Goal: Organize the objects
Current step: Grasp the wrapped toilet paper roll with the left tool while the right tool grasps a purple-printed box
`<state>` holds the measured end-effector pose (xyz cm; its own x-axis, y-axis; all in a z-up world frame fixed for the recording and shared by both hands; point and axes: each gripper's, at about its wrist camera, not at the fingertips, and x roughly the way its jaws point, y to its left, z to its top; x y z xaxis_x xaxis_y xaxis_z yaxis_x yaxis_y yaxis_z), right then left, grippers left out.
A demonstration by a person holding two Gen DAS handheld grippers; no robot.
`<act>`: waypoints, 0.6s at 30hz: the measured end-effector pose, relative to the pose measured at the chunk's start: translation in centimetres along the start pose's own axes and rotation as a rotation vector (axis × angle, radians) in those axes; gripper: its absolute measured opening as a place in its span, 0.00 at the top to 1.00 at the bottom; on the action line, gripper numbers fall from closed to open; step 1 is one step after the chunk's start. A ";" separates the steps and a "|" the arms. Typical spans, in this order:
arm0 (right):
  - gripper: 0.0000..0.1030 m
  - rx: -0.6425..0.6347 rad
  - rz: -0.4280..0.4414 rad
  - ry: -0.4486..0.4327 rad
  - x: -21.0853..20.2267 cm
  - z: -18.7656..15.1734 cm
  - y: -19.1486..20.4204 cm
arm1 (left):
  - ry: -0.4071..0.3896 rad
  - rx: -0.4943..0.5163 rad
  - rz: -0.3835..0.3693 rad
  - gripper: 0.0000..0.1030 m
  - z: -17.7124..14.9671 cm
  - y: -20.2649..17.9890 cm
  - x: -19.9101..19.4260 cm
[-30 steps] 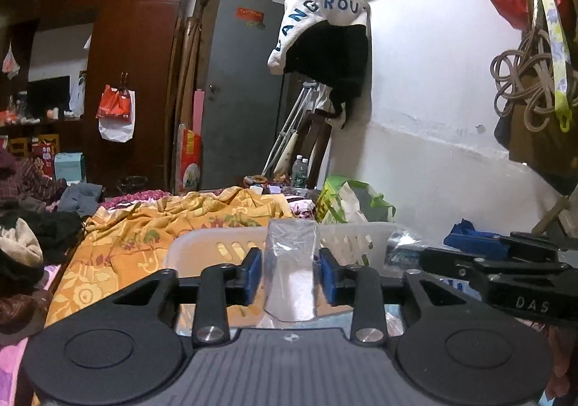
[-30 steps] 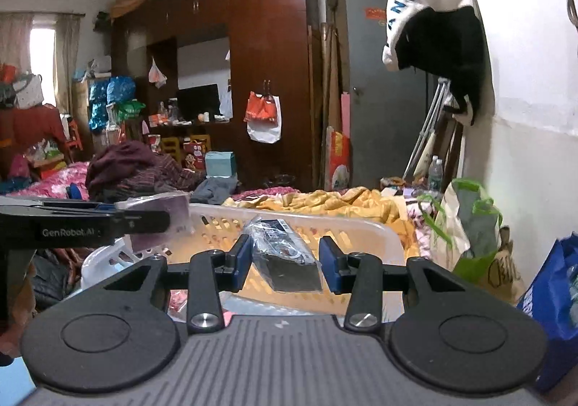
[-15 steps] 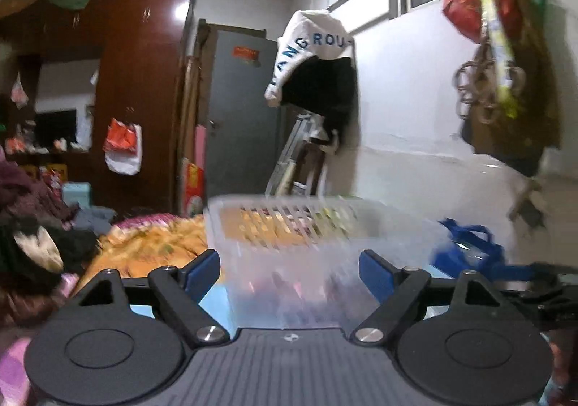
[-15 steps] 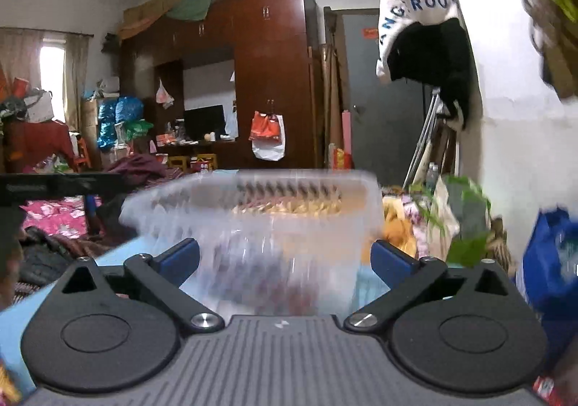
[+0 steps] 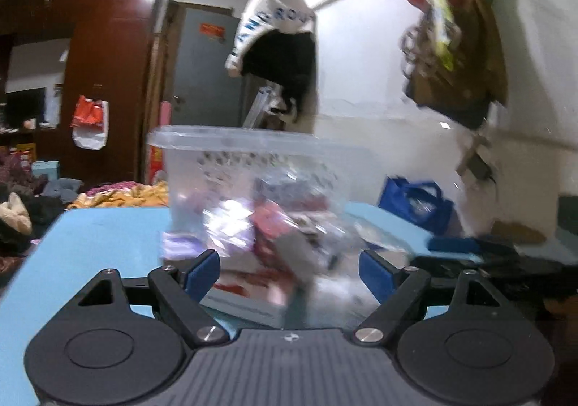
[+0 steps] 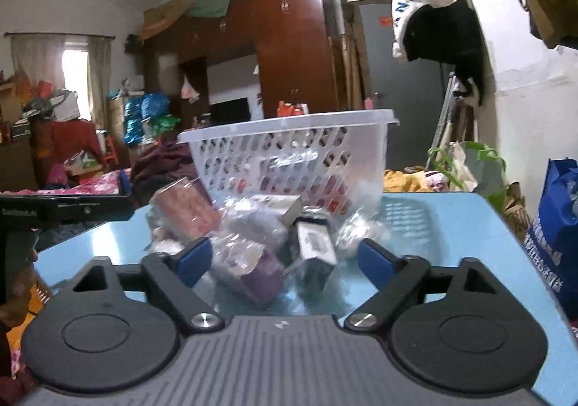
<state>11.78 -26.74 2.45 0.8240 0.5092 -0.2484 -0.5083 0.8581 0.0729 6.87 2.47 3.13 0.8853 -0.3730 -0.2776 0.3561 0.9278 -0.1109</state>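
Note:
A white slotted plastic basket (image 6: 289, 153) stands on a light blue table (image 6: 451, 243); it also shows, blurred, in the left wrist view (image 5: 245, 167). Several plastic-wrapped packets lie in front of it: a pink one (image 6: 188, 210), a purple one (image 6: 260, 276), a dark box (image 6: 314, 247) and a white box (image 6: 278, 205). In the left wrist view they are a blurred heap (image 5: 274, 236). My right gripper (image 6: 285, 259) is open and empty just before the packets. My left gripper (image 5: 289, 270) is open and empty at the heap. The left gripper also shows at the right wrist view's left edge (image 6: 54, 210).
A blue bag (image 6: 556, 225) stands right of the table, a green bag (image 6: 469, 167) behind it. A bed with yellow bedding (image 5: 119, 194) lies beyond the table. Bags hang on the right wall (image 5: 455, 44). The right gripper's black body (image 5: 480, 261) lies to the left gripper's right.
Both grippers held wrapped packets over the basket one second ago. They opened, let the packets go, and dropped low to table level in front of the basket.

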 end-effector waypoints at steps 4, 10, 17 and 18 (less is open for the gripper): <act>0.21 0.027 -0.006 0.003 0.3 0.1 -1.2 | 0.060 0.091 -0.027 0.16 -1.0 -3.0 1.6; 0.21 0.046 0.000 -0.005 0.1 -0.3 -1.1 | 0.067 0.132 -0.006 0.17 -1.9 -4.2 2.6; 0.24 -0.016 0.040 0.005 0.9 -0.7 0.8 | 0.024 0.178 0.029 0.21 -2.5 -3.5 0.9; 0.26 -0.032 0.049 0.011 1.0 -0.8 1.2 | 0.018 0.181 0.033 0.21 -2.6 -3.2 0.5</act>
<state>11.80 -25.20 1.53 0.7953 0.5493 -0.2563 -0.5556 0.8297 0.0541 5.39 -0.67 0.85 0.8926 -0.3406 -0.2955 0.3761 0.9238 0.0712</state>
